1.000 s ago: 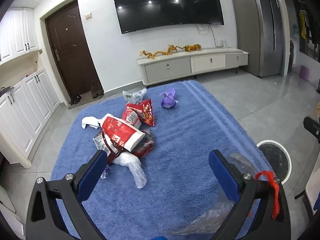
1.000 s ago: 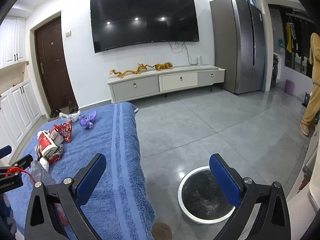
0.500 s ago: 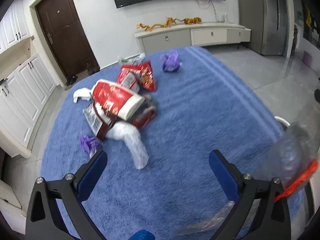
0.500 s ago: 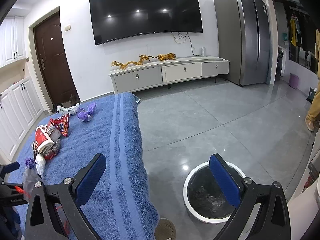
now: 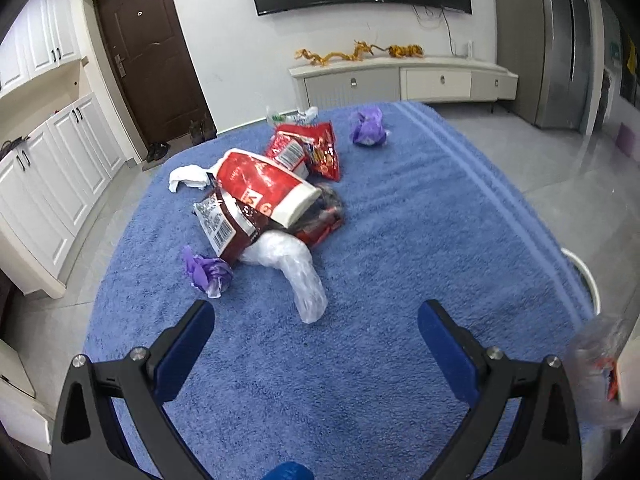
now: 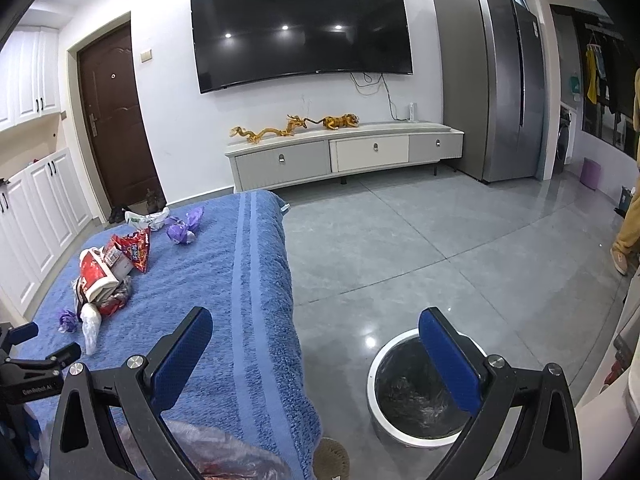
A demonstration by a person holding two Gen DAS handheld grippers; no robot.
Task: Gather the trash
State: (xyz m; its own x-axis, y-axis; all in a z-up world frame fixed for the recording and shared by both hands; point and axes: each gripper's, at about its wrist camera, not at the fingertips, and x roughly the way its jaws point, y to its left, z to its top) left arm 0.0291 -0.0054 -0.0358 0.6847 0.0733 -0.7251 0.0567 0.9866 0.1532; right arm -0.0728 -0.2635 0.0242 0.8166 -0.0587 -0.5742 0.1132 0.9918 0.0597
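A trash pile lies on the blue towel (image 5: 400,248): a red and white bag (image 5: 264,192), a red snack bag (image 5: 308,152), a crumpled clear plastic bag (image 5: 292,268), a purple wad (image 5: 206,274), a second purple wad (image 5: 368,126) and white paper (image 5: 186,176). My left gripper (image 5: 314,330) is open and empty just short of the clear bag. My right gripper (image 6: 314,338) is open and empty, above the towel's edge, with the white-rimmed bin (image 6: 416,392) under its right finger. A clear bag with red inside (image 6: 212,456) lies below the right gripper.
The towel (image 6: 248,280) covers a raised surface; grey tile floor (image 6: 440,248) lies to its right. A TV cabinet (image 6: 344,156) and fridge (image 6: 492,96) stand at the far wall. White cabinets (image 5: 48,168) run along the left. A person's leg (image 6: 628,224) shows far right.
My left gripper has moved forward and tilted down toward the pile. The clear bag with red has slid off to the left view's right edge. The right gripper has shifted slightly.
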